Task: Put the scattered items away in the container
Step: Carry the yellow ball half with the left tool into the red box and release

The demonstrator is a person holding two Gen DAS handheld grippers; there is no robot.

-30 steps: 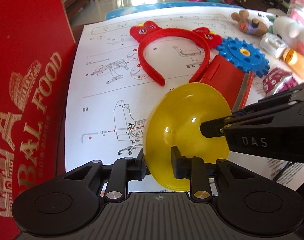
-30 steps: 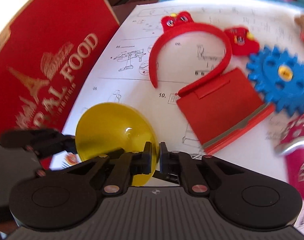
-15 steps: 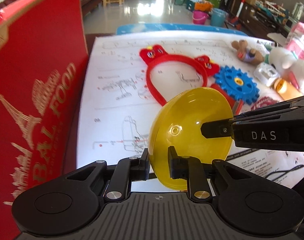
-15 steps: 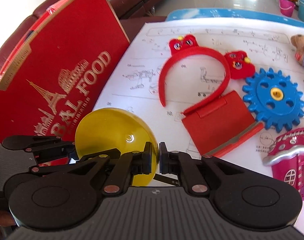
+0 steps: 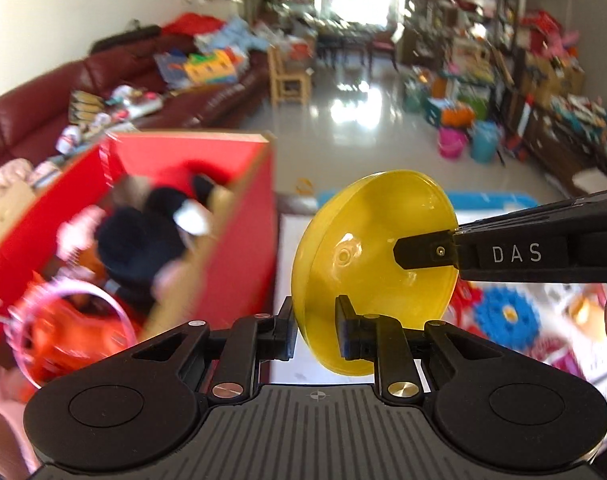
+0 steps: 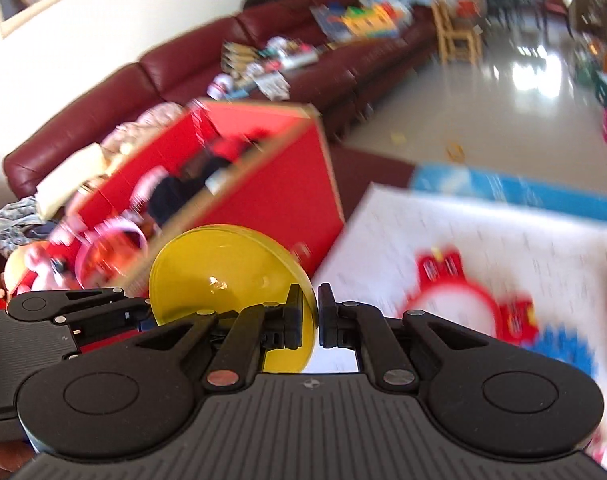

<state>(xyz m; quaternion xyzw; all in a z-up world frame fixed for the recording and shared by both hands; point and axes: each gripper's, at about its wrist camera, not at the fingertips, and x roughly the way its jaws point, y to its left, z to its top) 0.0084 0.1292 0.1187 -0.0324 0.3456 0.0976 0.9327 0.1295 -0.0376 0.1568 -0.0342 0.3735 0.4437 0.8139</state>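
Yellow translucent plastic identifies the item in hand: a shallow dome-shaped yellow bowl [image 5: 373, 268], held in the air on edge, with its hollow side facing the right gripper's arm.

Left gripper [image 5: 314, 330]: pinching the lower rim of the bowl, one finger on the outer wall and one inside. The rim is the only part thin enough for the fingers to straddle.

Right gripper [image 6: 317, 322]: pressed onto the rim at a second place, so the bowl's edge runs between its fingers [image 6: 293, 320]. In the left wrist view, its fingertip lies against the inner wall. Two grips on a smooth curved shell probably serve to stop it pivoting or slipping out.

Container: a red cardboard box [image 6: 287, 184], open at the top, stands to the left of the bowl and just below it. It already holds a black plush toy [image 5: 143, 236], a pink ring [image 5: 75, 328] and other blurred contents.

Worktop: the white instruction sheet [image 6: 483, 240] carries a red headband [image 6: 463, 300] and a blue gear [image 5: 505, 316], not yet collected.

Judgement: the carry to the box is under way and both views are blurred. The bowl is not yet over the opening. Release should wait until it clears the near wall [image 5: 243, 256], as a tilted shell dropped on that edge may roll back out.
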